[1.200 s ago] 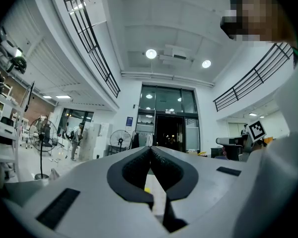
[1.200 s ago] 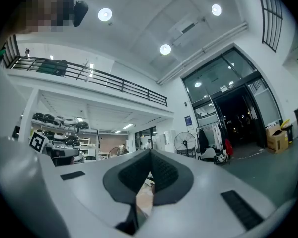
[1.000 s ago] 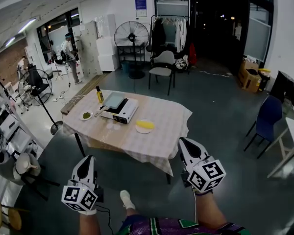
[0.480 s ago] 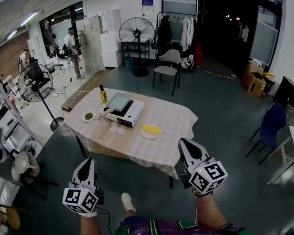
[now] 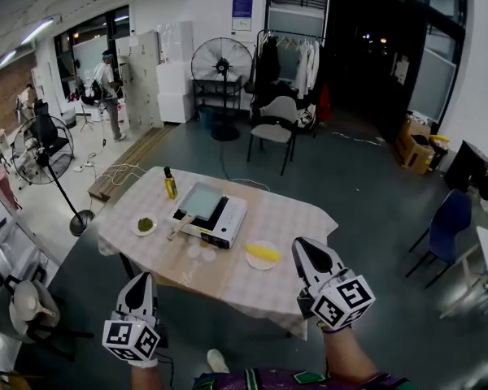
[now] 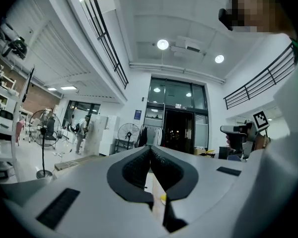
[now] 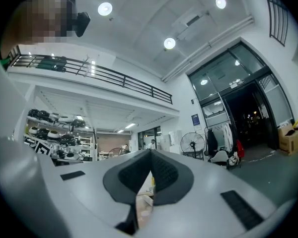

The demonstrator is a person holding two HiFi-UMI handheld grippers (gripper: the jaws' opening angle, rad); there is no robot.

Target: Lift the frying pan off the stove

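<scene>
text: none legible | wall poster [image 5: 242, 5]: blurred (too small)

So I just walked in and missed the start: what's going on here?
A person holding two grippers faces a table a short way ahead. The left gripper and right gripper are both shut and empty. The frying pan sits on the stove, untouched; neither gripper has reached it yet.
</scene>
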